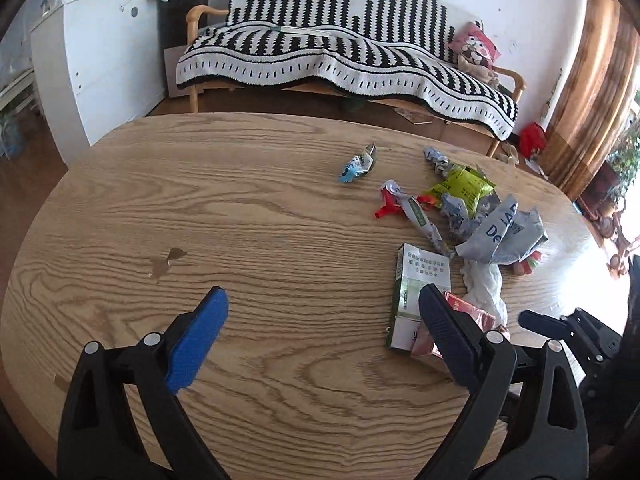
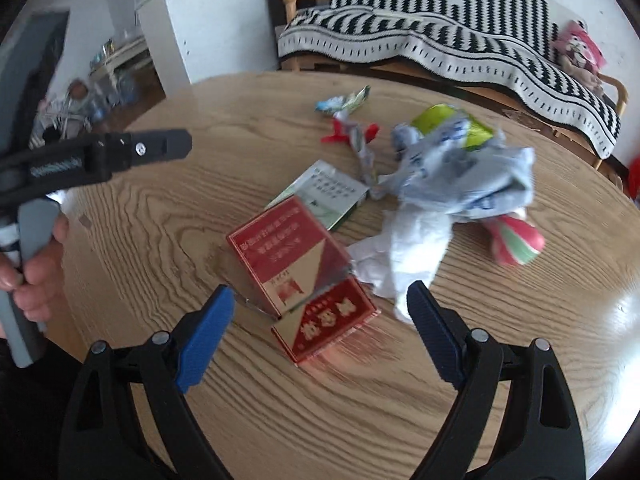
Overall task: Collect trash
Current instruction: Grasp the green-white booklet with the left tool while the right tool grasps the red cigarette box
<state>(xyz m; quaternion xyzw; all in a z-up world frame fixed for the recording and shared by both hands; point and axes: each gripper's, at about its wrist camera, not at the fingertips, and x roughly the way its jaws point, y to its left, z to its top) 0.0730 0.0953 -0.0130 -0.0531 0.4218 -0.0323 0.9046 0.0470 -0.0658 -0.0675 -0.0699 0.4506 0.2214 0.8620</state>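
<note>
Trash lies on a wooden oval table (image 1: 240,216). In the left wrist view I see a green-white cigarette box (image 1: 416,292), a blue candy wrapper (image 1: 356,166), a yellow-green packet (image 1: 464,188), a grey printed bag (image 1: 504,232) and white tissue (image 1: 486,288). My left gripper (image 1: 324,312) is open and empty over bare wood, left of the box. In the right wrist view my right gripper (image 2: 320,308) is open, its jaws either side of an opened red cigarette box (image 2: 304,280). The green-white box (image 2: 328,192), tissue (image 2: 408,256) and grey bag (image 2: 468,184) lie beyond.
A sofa with a black-and-white blanket (image 1: 344,52) stands behind the table, a white cabinet (image 1: 100,60) at back left. A small stain (image 1: 166,262) marks the wood. The left gripper's body (image 2: 100,156) and a hand show at left in the right wrist view.
</note>
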